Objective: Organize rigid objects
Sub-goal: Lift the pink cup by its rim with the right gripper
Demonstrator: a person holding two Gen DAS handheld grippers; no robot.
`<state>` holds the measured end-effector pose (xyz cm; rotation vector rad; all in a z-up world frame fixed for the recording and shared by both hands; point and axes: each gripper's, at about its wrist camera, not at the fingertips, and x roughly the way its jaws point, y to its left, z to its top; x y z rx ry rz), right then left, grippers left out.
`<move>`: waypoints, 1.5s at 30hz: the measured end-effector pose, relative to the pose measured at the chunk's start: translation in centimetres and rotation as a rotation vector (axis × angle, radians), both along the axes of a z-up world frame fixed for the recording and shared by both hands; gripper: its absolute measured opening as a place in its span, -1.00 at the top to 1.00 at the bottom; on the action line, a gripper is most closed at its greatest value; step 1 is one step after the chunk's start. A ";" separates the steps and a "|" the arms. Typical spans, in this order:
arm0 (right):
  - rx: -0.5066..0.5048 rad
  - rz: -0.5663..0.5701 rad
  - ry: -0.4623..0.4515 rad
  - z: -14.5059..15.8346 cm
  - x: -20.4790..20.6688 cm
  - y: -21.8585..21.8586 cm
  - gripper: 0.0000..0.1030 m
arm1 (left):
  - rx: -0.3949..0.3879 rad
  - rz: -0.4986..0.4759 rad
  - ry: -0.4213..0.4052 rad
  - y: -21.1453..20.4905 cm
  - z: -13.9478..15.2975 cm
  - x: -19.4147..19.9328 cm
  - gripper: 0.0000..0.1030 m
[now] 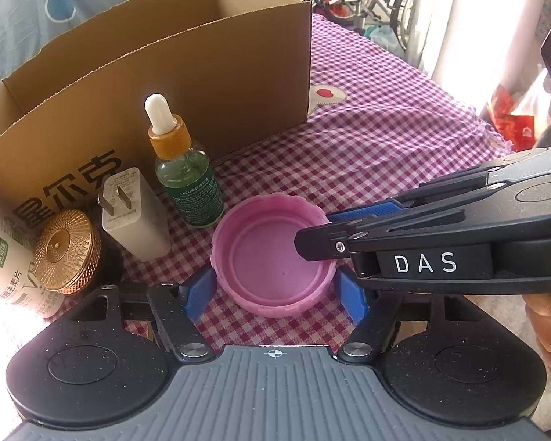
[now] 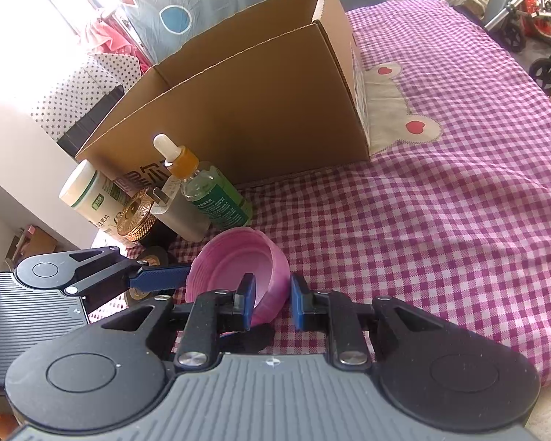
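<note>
A pink plastic lid point(image 1: 272, 257) lies open side up on the checked cloth; it also shows in the right wrist view point(image 2: 235, 268). My left gripper point(image 1: 275, 292) is open, with one blue pad on each side of the lid's near rim. My right gripper point(image 2: 272, 301) straddles the lid's wall, one finger inside and one outside, with a gap still showing. It enters the left wrist view from the right point(image 1: 323, 228). A green dropper bottle point(image 1: 185, 172), a white plug adapter point(image 1: 134, 217), a gold-capped jar point(image 1: 68, 251) and a white tablet bottle point(image 1: 9, 275) stand to the left.
An open cardboard box point(image 1: 172, 73) stands behind the objects, its inside hidden. The purple checked cloth point(image 2: 440, 202) stretches to the right. A wheelchair and clutter lie beyond the far edge.
</note>
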<state>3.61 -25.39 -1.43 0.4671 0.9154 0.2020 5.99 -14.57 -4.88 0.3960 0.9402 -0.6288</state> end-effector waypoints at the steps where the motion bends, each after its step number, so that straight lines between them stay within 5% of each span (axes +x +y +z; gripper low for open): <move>1: 0.000 0.000 -0.001 0.0 0.0 0.0 0.57 | -0.001 0.002 -0.001 0.0 0.0 0.0 -0.37; 27: -0.010 -0.039 -0.065 2.8 -3.2 0.5 0.55 | -0.029 -0.022 -0.098 0.5 2.8 -2.8 -0.36; 38: -0.052 -0.048 -0.234 8.7 -6.0 1.2 0.54 | -0.094 -0.014 -0.263 1.7 8.1 -5.7 -0.36; 45: -0.095 0.030 -0.391 14.7 -3.7 2.4 0.54 | -0.159 0.050 -0.364 3.7 13.3 -3.8 -0.36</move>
